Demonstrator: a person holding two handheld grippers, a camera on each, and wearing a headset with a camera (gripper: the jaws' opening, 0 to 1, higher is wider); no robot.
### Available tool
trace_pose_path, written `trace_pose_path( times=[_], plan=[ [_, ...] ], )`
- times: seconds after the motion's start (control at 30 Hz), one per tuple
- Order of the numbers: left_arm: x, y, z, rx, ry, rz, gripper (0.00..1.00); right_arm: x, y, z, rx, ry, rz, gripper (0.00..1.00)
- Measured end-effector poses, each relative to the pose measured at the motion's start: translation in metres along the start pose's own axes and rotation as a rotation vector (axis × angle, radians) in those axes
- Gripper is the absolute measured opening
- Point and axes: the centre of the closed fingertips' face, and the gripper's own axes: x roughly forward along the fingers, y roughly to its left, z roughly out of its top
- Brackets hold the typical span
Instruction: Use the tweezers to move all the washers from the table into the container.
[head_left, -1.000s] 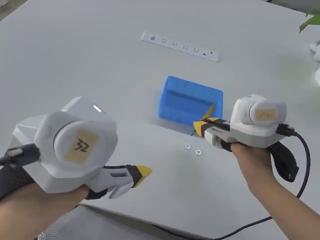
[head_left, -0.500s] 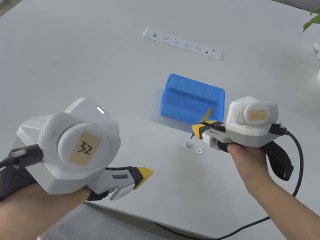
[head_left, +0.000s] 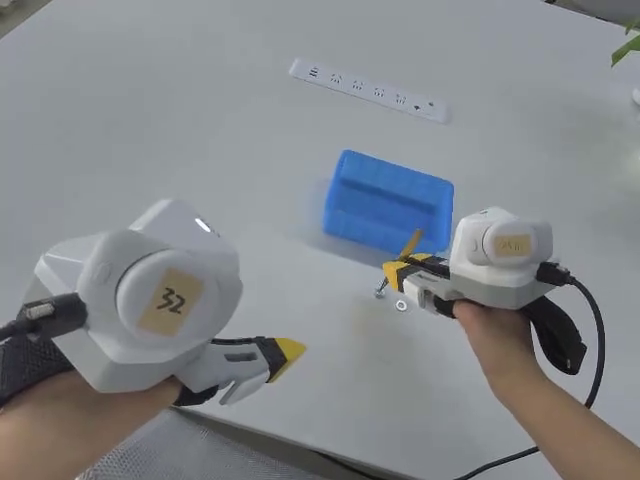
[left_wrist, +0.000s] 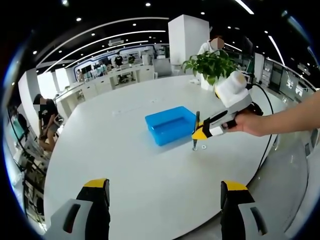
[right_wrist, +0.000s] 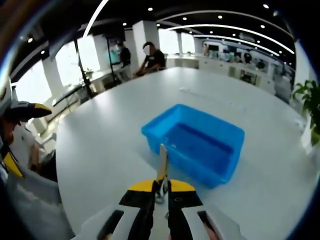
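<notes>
A blue container stands mid-table. Just in front of it lie two small washers: one in the open, the other at the tweezers' tips. My right gripper is shut on the yellow tweezers, which slant down so their tips touch the table at the nearer washer. In the right gripper view the tweezers stick out between the shut jaws toward the container. My left gripper hovers open at the near left, holding nothing; its view shows the container, the right gripper and a washer.
A white power strip lies at the far side of the white table. A potted plant stands beyond the container in the left gripper view. A cable trails from the right gripper. People stand in the background.
The right gripper has dipped and brought the tweezers' tips down from in front of the container onto the table at the washers. The left gripper has hardly moved.
</notes>
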Motion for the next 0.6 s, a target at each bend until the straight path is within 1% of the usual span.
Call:
trace_pose_path(
  times=[0.07,0.3,0.43,0.53,0.6],
  plan=[
    [-0.0002,0.0001,0.0,0.0,0.001,0.0,0.94,0.0016,-0.0002,-0.003,-0.007,0.007,-0.005,0.05],
    [-0.0002,0.0,-0.002,0.004,0.012,0.002,0.94,0.0026,-0.0051,-0.003,0.002,-0.003,-0.002,0.05],
    [0.0,-0.0008,-0.0025,0.004,0.014,0.003,0.94,0.0018,-0.0035,-0.0035,0.0,-0.007,-0.003,0.05],
    [0.0003,-0.001,-0.0023,0.003,0.014,0.002,0.94,0.0008,-0.0004,-0.0058,-0.016,-0.014,-0.007,0.05],
    [0.0002,-0.0011,-0.0024,0.005,0.013,0.002,0.94,0.0009,-0.0014,-0.0077,-0.018,-0.017,-0.009,0.05]
  ],
)
